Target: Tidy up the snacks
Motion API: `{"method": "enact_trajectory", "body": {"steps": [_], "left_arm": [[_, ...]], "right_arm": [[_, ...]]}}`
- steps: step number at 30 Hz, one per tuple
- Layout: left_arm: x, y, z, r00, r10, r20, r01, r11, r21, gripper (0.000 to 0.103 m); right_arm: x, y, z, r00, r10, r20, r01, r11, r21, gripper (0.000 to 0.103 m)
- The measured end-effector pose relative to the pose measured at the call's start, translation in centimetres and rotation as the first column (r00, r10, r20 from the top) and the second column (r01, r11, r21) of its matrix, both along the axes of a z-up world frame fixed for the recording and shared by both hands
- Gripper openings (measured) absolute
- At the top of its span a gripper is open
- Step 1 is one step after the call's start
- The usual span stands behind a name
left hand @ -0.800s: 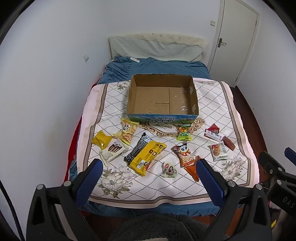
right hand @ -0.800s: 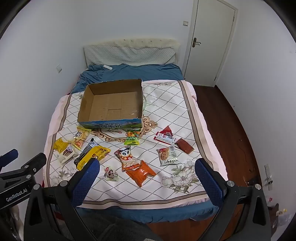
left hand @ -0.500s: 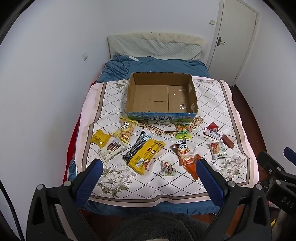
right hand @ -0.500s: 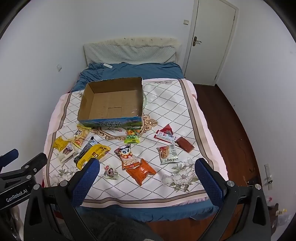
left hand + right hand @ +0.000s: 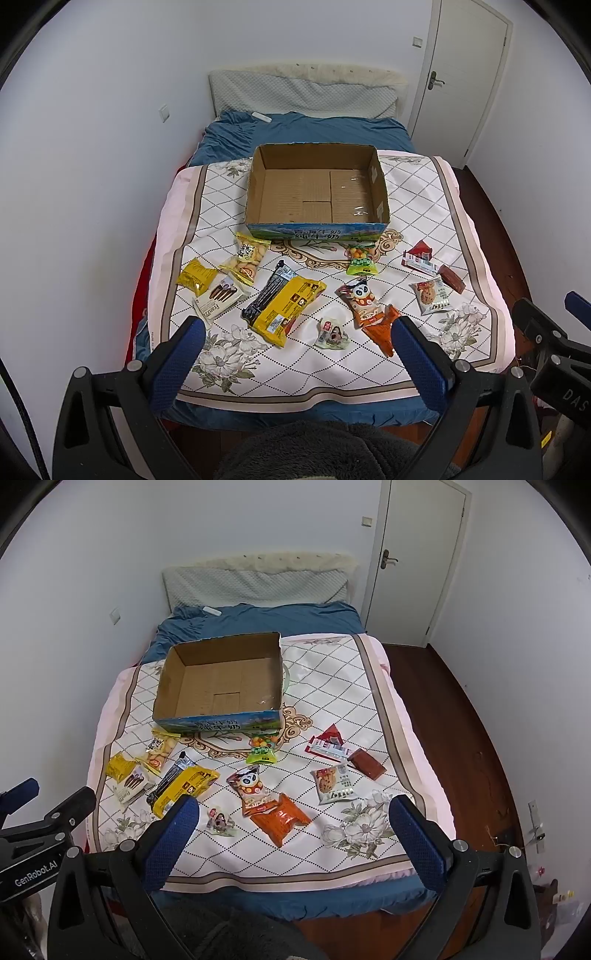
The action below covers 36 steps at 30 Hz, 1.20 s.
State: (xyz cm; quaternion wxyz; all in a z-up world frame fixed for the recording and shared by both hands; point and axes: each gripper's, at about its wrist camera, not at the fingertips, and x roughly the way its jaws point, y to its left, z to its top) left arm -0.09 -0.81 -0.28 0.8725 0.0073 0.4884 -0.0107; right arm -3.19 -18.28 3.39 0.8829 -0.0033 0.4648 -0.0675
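Matt corrugated cardboard box [image 5: 317,195]; glossy plastic snack wrappers [image 5: 284,306]; smooth printed cloth bedspread [image 5: 424,206]; dark polished wood floor [image 5: 461,716].

I read "GenRobot.AI" on the left gripper [image 5: 22,797], "DAS" on the right gripper [image 5: 576,304], "Franzzi" on the white biscuit pack [image 5: 218,299].

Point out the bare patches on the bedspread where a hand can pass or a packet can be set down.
Free: the box floor; the bedspread on either side of the box; the near strip below the orange packet. Crowded: the left cluster around the yellow bag, and the panda packet against the orange one.
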Motion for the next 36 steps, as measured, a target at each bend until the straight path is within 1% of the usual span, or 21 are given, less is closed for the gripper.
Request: {"method": "enact_trajectory", "body": {"steps": [18, 36], "left_arm": [[-0.1, -0.4, 0.1, 1.000, 0.000, 0.001, 0.000, 1.000, -0.004, 0.103], [0.1, -0.8, 0.7, 1.000, -0.002, 0.011, 0.002, 1.000, -0.011, 0.103]], "right_arm": [[0.0, -0.2, 0.0, 1.000, 0.001, 0.000, -0.001, 1.000, 0.001, 0.103], [0.2, -0.4, 0.6, 1.000, 0.002, 0.008, -0.002, 1.000, -0.005, 0.103]]}}
